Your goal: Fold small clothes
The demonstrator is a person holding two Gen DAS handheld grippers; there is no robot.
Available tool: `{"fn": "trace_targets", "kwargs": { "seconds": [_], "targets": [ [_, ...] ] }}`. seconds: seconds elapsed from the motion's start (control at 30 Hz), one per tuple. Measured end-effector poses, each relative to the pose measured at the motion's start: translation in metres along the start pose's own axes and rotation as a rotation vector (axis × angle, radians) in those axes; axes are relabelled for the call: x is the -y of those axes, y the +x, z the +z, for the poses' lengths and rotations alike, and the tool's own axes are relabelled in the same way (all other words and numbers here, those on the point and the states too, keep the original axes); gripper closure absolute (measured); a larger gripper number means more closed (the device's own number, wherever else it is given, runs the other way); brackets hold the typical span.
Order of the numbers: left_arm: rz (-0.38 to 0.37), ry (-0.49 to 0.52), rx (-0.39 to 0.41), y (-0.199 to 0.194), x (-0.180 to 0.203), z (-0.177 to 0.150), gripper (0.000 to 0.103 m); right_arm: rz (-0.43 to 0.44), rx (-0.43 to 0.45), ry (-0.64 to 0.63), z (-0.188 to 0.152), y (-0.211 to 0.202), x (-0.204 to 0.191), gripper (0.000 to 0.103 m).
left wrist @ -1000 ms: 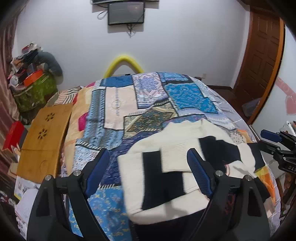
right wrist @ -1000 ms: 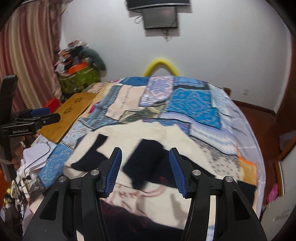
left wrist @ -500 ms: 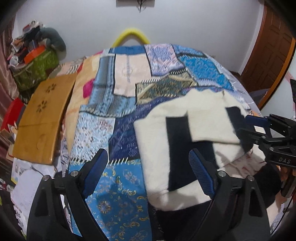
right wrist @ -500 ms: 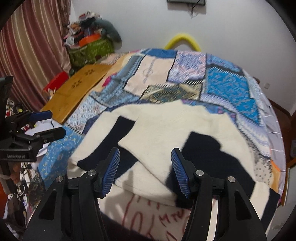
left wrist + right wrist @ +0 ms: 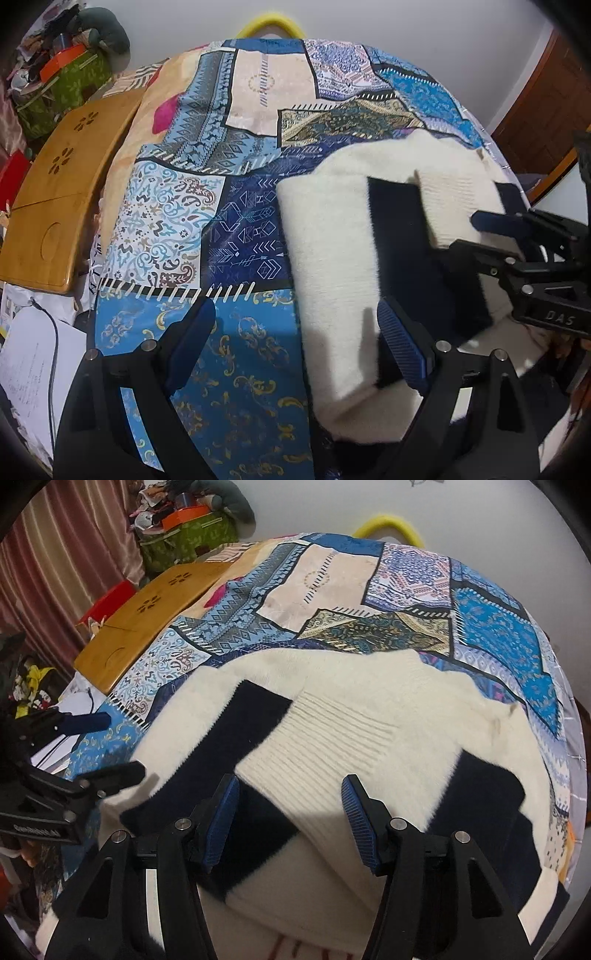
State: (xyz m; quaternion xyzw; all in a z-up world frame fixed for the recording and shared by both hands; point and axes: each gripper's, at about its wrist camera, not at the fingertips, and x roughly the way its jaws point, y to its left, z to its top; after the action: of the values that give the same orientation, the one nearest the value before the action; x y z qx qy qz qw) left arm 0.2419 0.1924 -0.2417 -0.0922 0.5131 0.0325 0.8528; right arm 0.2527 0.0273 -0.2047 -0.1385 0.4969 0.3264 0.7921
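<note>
Two grippers over a bed w/ patchwork quilt (image 5: 236,236). Far left, beside the bed: wood tray (image 5: 55,192). L gripper (image 5: 295,347) jaws wide apart, nothing between the pads; it straddles the sweater's left edge. Cream-and-black sweater (image 5: 369,716) lies partly folded on the quilt's near right part. R gripper (image 5: 290,819) jaws about half apart, empty, hanging above the ribbed cream panel mid-sweater.

The sweater (image 5: 362,716) lies on the bedspread (image 5: 332,579), with the wooden board (image 5: 147,613) left of it.
</note>
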Motion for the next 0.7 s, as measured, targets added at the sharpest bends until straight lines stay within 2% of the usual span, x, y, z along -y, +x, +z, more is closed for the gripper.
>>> {"fn": "trace_targets", "kwargs": {
  "seconds": [0.1, 0.23, 0.33, 0.4, 0.47, 0.6, 0.7],
  "targets": [
    [0.000, 0.004, -0.017, 0.007, 0.000, 0.000, 0.014, 0.008, -0.018, -0.027, 0.001, 0.006, -0.005, 0.046],
    [0.001, 0.009, -0.019, 0.010, 0.002, -0.001, 0.014, -0.022, -0.032, -0.072, 0.000, 0.014, -0.012, 0.046],
    [0.003, 0.015, -0.016, 0.008, 0.005, -0.001, 0.013, -0.063, -0.023, -0.075, -0.001, 0.016, -0.011, 0.061],
    [0.001, 0.019, -0.010, 0.002, 0.008, -0.002, 0.014, -0.075, -0.007, -0.050, 0.000, 0.012, -0.005, 0.083],
    [-0.004, 0.025, 0.001, -0.003, 0.010, -0.002, 0.013, -0.056, 0.004, -0.010, 0.000, 0.007, 0.004, 0.094],
    [0.009, 0.052, 0.034, -0.020, 0.018, -0.002, 0.013, -0.046, 0.048, 0.023, -0.003, -0.010, 0.009, 0.096],
    [0.026, 0.071, 0.054, -0.030, 0.025, -0.002, 0.013, -0.044, 0.134, 0.039, -0.007, -0.038, 0.010, 0.096]
  ]
}}
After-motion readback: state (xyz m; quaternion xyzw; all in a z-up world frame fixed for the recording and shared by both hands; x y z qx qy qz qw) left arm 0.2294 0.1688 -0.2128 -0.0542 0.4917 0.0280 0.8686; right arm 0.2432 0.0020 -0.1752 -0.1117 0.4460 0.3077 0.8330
